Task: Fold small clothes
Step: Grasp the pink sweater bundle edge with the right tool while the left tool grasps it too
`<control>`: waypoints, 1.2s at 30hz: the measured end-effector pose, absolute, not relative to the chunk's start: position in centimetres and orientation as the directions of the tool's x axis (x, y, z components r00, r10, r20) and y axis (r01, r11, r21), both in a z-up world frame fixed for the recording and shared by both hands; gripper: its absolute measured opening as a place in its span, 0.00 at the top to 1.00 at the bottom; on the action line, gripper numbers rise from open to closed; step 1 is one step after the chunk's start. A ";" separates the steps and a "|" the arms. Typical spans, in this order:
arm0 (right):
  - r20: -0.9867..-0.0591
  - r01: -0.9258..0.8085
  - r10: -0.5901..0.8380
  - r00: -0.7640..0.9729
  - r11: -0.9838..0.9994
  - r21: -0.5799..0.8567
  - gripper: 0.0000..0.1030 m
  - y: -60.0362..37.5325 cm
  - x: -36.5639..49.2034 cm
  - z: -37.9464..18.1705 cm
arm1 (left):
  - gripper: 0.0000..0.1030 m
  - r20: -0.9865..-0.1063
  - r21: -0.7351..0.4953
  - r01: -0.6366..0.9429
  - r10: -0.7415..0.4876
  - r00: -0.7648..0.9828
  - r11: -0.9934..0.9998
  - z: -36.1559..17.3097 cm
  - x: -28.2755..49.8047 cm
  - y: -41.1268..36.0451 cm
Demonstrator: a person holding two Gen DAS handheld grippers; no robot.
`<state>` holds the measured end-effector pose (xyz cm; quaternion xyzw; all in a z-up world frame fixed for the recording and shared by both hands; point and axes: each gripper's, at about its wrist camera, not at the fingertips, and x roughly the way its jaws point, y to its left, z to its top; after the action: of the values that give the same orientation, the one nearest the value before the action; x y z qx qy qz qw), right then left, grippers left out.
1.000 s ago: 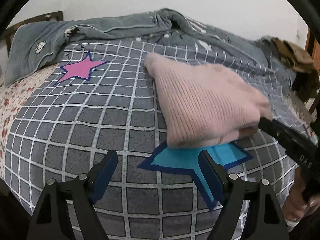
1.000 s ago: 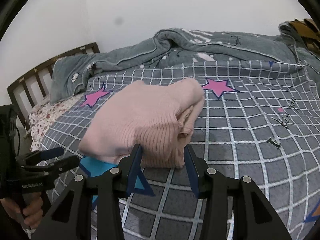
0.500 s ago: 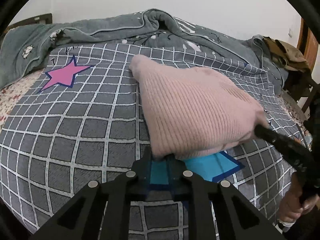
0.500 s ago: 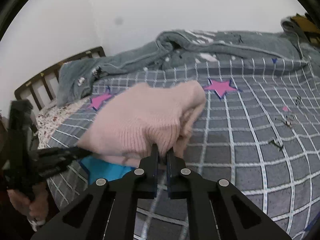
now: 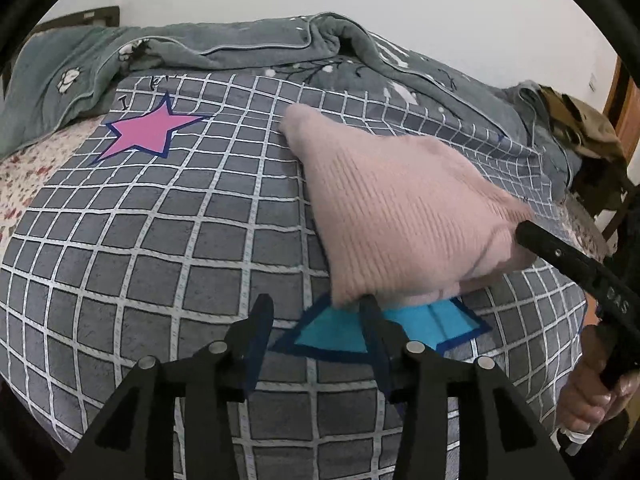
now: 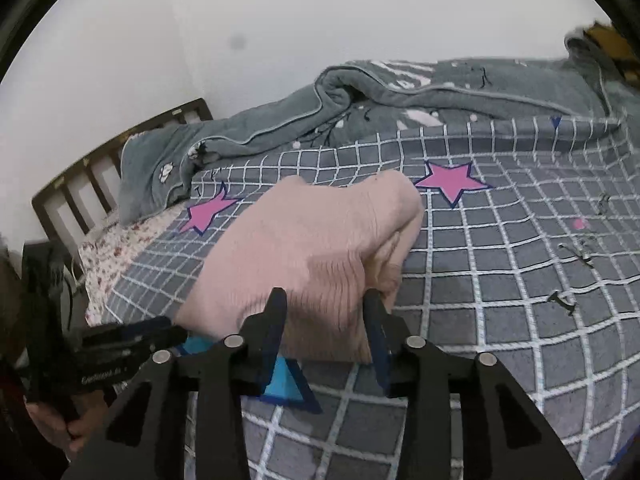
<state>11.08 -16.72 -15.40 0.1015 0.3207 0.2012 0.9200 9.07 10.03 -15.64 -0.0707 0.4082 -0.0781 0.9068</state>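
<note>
A folded pink knit sweater (image 5: 400,216) lies on the grey checked bedspread (image 5: 160,240), partly over a blue star print (image 5: 420,324). My left gripper (image 5: 316,312) is open at the sweater's near left corner, its right finger just under the edge. In the right wrist view the sweater (image 6: 304,248) lies straight ahead. My right gripper (image 6: 324,308) is open with its jaws either side of the sweater's near edge. The right gripper also shows in the left wrist view (image 5: 568,256), against the sweater's right side.
A rumpled grey-green blanket (image 5: 240,48) lies along the far side of the bed. Pink star prints (image 5: 144,132) mark the bedspread. A wooden headboard (image 6: 100,172) stands at the left. Brown clothes (image 5: 580,124) hang on a chair at the right.
Both grippers were shut on the sweater's near edge half a second ago and have opened. The sweater has dropped back onto the bed.
</note>
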 end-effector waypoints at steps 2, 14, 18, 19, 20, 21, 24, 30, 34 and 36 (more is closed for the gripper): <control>-0.551 -0.286 0.449 0.703 0.888 0.359 0.62 -16.7 12.3 -15.5 | 0.59 -0.742 -0.201 0.088 -0.210 0.637 0.976 -15.5 9.6 10.1; -0.581 -0.245 0.424 0.695 0.899 0.363 0.89 -16.9 15.9 -16.0 | 0.58 -0.694 -0.267 0.118 -0.276 0.665 0.957 -13.2 10.5 10.8; -0.567 -0.249 0.429 0.703 0.895 0.369 0.90 -17.7 15.4 -16.1 | 0.59 -0.700 -0.266 0.103 -0.266 0.663 0.958 -12.9 11.9 10.7; -0.569 -0.249 0.424 0.704 0.898 0.362 0.90 -17.8 15.4 -16.2 | 0.59 -0.701 -0.264 0.099 -0.262 0.663 0.959 -12.9 12.4 10.6; -0.573 -0.249 0.420 0.703 0.901 0.354 0.90 -17.8 15.4 -16.3 | 0.58 -0.701 -0.266 0.098 -0.262 0.663 0.959 -12.8 12.9 10.6; -0.581 -0.249 0.414 0.701 0.905 0.345 0.90 -17.9 15.5 -16.4 | 0.58 -0.700 -0.267 0.099 -0.264 0.664 0.959 -12.8 13.4 10.5; -0.607 -0.250 0.418 0.676 0.905 0.344 0.83 -18.0 16.0 -16.6 | 0.58 -0.702 -0.251 0.092 -0.247 0.668 0.964 -12.7 14.9 10.1; -0.590 -0.242 0.383 0.711 0.921 0.306 0.66 -17.8 18.4 -15.1 | 0.58 -0.708 -0.236 0.089 -0.233 0.666 0.968 -12.3 18.4 9.6; -0.623 -0.189 0.362 0.693 0.926 0.327 0.66 -17.7 21.4 -15.5 | 0.58 -0.714 -0.228 0.088 -0.228 0.662 0.970 -12.2 21.0 9.7; -0.641 -0.173 0.362 0.676 0.924 0.340 0.66 -17.6 22.7 -16.1 | 0.58 -0.718 -0.228 0.087 -0.228 0.658 0.970 -12.4 22.2 9.6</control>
<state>22.69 -17.57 -16.15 0.1267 0.3742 0.1475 0.9067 22.21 9.62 -12.36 -0.0870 0.4042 -0.0869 0.9064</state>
